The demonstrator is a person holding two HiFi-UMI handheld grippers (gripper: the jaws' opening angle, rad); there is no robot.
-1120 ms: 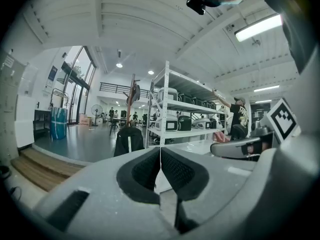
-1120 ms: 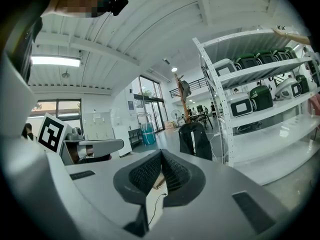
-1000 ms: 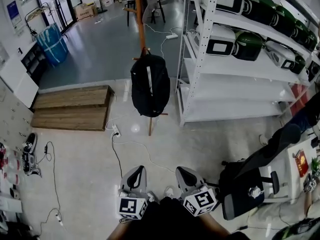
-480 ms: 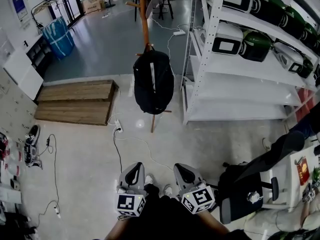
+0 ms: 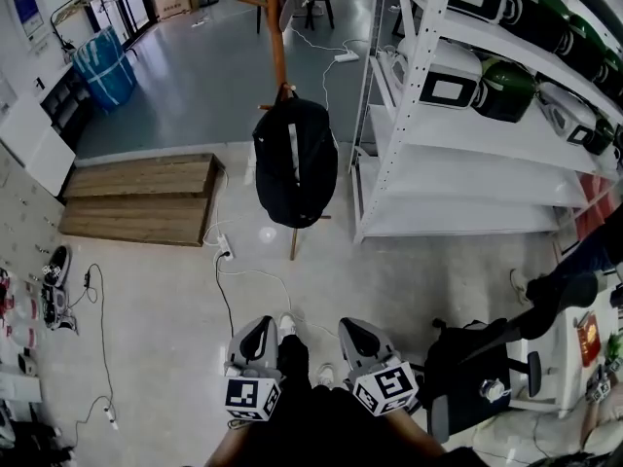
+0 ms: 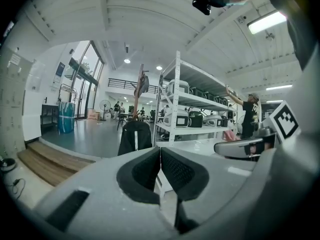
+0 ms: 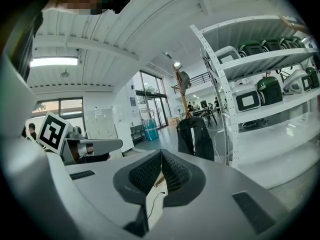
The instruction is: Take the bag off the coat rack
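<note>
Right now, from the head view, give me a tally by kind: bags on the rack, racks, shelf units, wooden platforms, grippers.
Black bag, hanging on the rack: 1
Coat rack: 1
White shelf unit: 1
Wooden platform: 1
Grippers, left gripper and right gripper, both shut and empty: 2
Total: 6

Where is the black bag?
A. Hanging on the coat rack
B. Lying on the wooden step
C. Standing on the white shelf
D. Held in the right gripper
A: the bag hangs by its top strap from a peg on the coat rack, left of the shelf unit.
</note>
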